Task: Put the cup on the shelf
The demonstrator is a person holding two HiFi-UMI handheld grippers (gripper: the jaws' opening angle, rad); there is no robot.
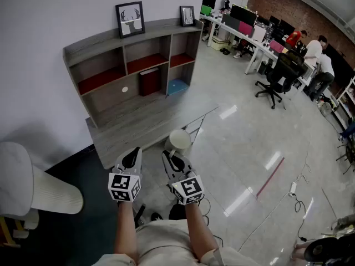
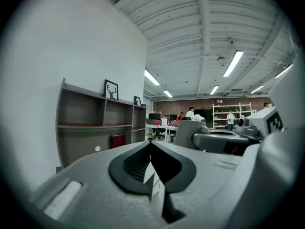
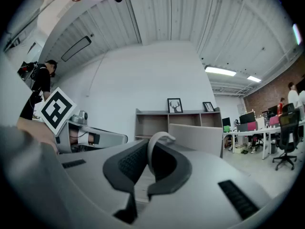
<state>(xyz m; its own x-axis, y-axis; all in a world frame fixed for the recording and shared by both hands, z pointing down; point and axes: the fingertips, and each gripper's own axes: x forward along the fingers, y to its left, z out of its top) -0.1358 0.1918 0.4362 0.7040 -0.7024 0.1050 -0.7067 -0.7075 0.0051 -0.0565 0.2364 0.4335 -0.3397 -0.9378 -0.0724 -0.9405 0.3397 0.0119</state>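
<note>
A white cup [image 1: 178,140] hangs over the front edge of the grey desk [image 1: 145,122]. My right gripper [image 1: 172,155] is shut on the cup's handle [image 3: 160,139]. In the right gripper view the cup's body [image 3: 196,139] stands just beyond the jaws. To its left my left gripper [image 1: 132,155] is held level, its jaws closed with nothing between them. From the left gripper view the cup [image 2: 187,134] shows to the right of that gripper [image 2: 150,148]. The grey shelf unit [image 1: 133,51] rises at the back of the desk, against the white wall.
Two framed pictures [image 1: 130,19] stand on top of the shelf unit; a red box [image 1: 150,82] and a blue item [image 1: 177,86] sit in its lower compartments. A white chair [image 1: 30,187] is at the left. Office desks, a black chair [image 1: 279,73] and people are far right.
</note>
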